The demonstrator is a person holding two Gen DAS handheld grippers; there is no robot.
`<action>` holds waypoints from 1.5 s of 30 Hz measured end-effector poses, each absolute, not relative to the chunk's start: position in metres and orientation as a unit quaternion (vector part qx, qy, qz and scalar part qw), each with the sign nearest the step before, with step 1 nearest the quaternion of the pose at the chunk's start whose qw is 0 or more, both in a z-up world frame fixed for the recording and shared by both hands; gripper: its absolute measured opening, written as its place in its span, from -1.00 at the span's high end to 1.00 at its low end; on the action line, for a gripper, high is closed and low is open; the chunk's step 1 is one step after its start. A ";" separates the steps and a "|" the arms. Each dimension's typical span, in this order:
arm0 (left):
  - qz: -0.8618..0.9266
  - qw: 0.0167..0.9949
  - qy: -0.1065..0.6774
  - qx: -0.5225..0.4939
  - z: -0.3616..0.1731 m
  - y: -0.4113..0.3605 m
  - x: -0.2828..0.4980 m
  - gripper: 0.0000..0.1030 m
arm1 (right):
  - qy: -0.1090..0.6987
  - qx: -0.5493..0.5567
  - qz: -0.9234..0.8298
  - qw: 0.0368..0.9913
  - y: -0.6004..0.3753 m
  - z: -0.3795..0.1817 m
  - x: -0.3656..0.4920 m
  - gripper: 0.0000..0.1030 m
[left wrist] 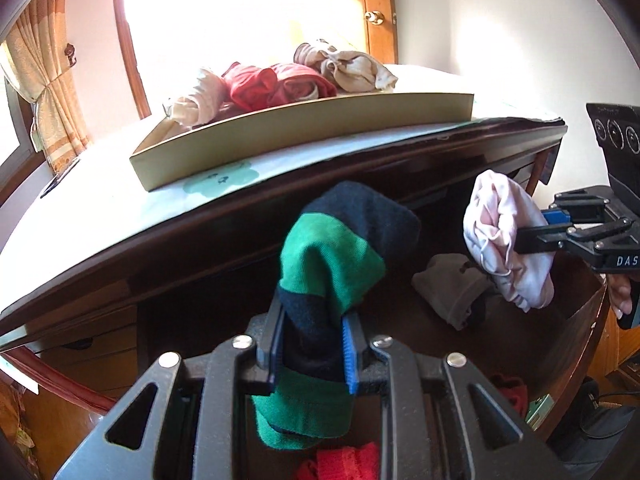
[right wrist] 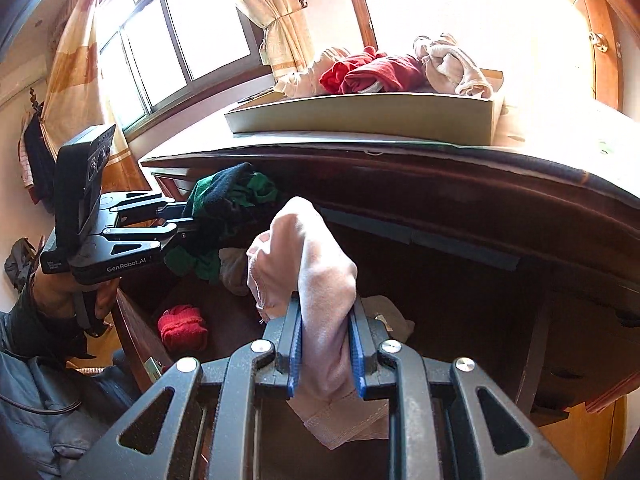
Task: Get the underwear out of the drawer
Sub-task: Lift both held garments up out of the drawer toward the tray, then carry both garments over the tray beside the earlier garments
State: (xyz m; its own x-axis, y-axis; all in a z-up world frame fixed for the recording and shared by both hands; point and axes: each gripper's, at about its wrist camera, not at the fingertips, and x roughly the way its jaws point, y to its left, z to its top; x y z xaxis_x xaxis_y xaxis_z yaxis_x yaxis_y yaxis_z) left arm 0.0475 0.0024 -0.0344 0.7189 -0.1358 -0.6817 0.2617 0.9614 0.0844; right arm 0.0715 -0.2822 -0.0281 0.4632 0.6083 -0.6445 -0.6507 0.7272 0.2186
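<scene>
My left gripper (left wrist: 314, 344) is shut on a green and navy striped underwear (left wrist: 336, 256), held above the open dark wooden drawer (left wrist: 576, 320); it also shows in the right wrist view (right wrist: 224, 208). My right gripper (right wrist: 325, 344) is shut on a pale pink underwear (right wrist: 308, 268), also lifted over the drawer, and shows at the right of the left wrist view (left wrist: 504, 236). In the drawer lie a grey garment (left wrist: 452, 288), a red garment (right wrist: 182, 328) and a light one (right wrist: 384, 316).
A shallow cardboard tray (left wrist: 304, 132) stands on the dresser top above the drawer, holding beige and red underwear (left wrist: 276, 84). The dresser's dark front edge (right wrist: 440, 176) overhangs the drawer. A window and curtains are at the left, a wooden door behind.
</scene>
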 end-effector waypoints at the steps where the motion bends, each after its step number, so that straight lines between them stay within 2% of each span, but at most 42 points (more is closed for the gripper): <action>1: -0.105 0.924 0.357 0.087 -0.034 0.003 0.047 0.58 | 0.360 -0.029 0.368 0.857 -0.283 -0.028 0.070 0.57; 45: -0.063 0.962 0.264 0.024 -0.020 0.014 0.019 0.58 | 0.241 -0.039 0.359 0.901 -0.298 -0.010 0.032 0.57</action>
